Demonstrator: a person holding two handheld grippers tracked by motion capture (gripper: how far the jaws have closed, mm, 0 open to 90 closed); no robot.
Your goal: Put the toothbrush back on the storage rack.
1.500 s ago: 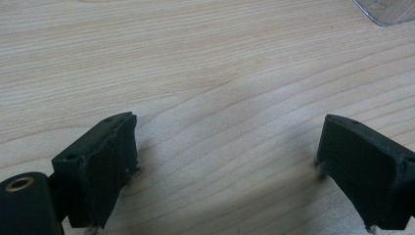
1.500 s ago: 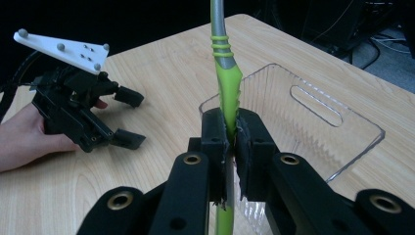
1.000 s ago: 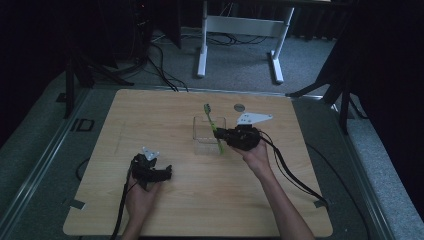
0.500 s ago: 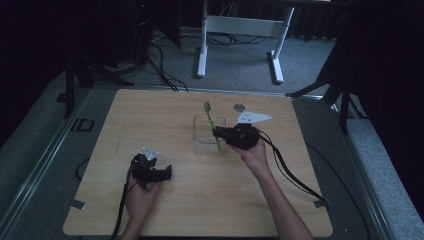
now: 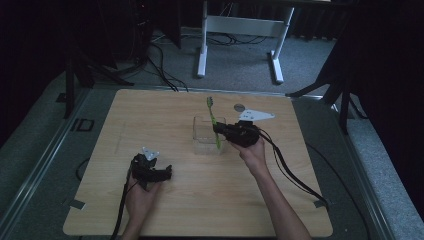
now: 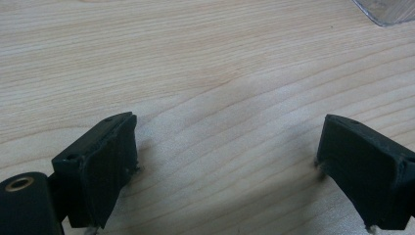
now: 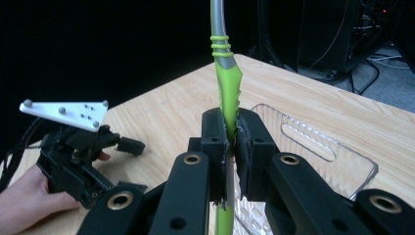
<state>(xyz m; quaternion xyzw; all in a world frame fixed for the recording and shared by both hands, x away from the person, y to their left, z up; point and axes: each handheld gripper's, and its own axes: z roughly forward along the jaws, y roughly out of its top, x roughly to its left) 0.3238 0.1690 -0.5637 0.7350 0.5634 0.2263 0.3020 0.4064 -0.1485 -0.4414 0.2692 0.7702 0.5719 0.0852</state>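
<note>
Left gripper (image 5: 167, 173) is seen in the high view at about 7 o'clock on the wooden table (image 5: 150, 115), held in the person's left hand (image 5: 140, 197), body resting low on the wood; in the left gripper view (image 6: 225, 161) its jaws are spread wide with bare tabletop between them, nothing gripped, and a corner of the clear container (image 6: 386, 12) is caught at 1 o'clock of that view. Near table centre the clear container (image 5: 202, 132) is placed, open top up. The green toothbrush (image 5: 214, 122) is stood tilted in it, head pointing to 12 o'clock, lower end inside the container's right part. Right gripper (image 5: 220, 129) is held at 3 o'clock of the container by the right hand (image 5: 255, 155), jaws clamped narrow on the toothbrush handle; in the right gripper view (image 7: 230, 147) the green toothbrush (image 7: 226, 93) is pinched between both pads, container (image 7: 313, 147) lying behind.
</note>
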